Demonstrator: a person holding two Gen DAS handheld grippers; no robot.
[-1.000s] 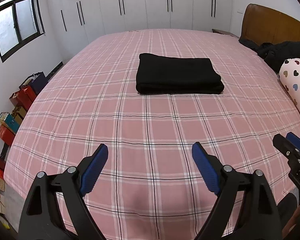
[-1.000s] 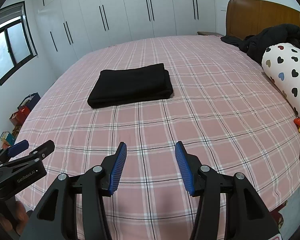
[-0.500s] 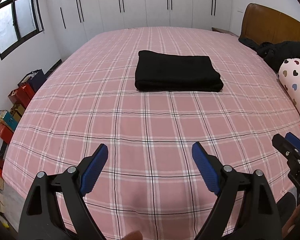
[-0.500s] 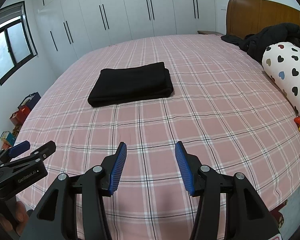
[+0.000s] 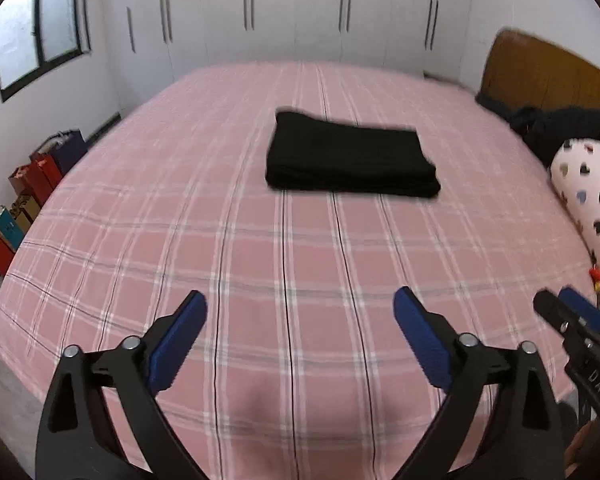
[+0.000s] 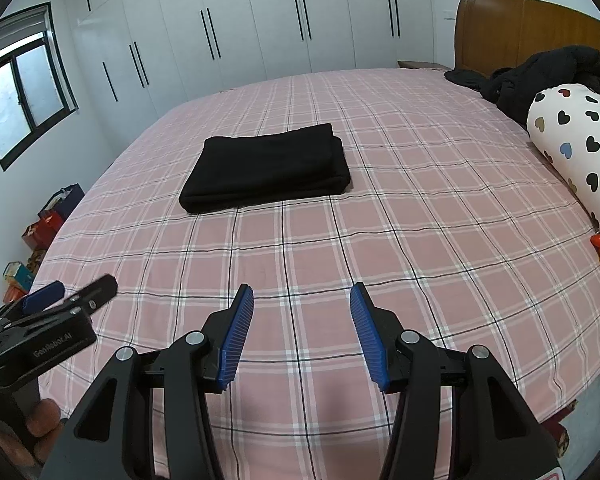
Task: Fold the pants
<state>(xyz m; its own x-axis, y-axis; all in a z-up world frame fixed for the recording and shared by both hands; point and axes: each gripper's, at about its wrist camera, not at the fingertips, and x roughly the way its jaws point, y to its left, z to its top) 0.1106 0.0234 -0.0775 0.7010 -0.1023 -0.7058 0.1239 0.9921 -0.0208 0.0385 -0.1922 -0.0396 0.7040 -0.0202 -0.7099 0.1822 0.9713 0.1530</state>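
The black pants (image 5: 350, 160) lie folded into a flat rectangle in the middle of the pink plaid bed (image 5: 180, 220); the right wrist view shows them (image 6: 266, 168) too. My left gripper (image 5: 300, 300) hovers over the near part of the bed, far short of the pants, its jaws opening wide with nothing between them. My right gripper (image 6: 302, 292) hangs beside it, open about halfway and empty. Each gripper shows at the edge of the other's view: the right gripper (image 5: 562, 304) and the left gripper (image 6: 76, 292).
A heart-patterned pillow (image 6: 572, 144) and a heap of dark clothes (image 6: 540, 76) lie along the right side by the wooden headboard (image 6: 520, 32). Boxes and bags (image 5: 12, 220) stand on the floor at the left. White wardrobes (image 6: 260, 20) line the far wall.
The left gripper's jaws have spread wider, and its view has tilted slightly and blurred. The right gripper and the pants have not moved.
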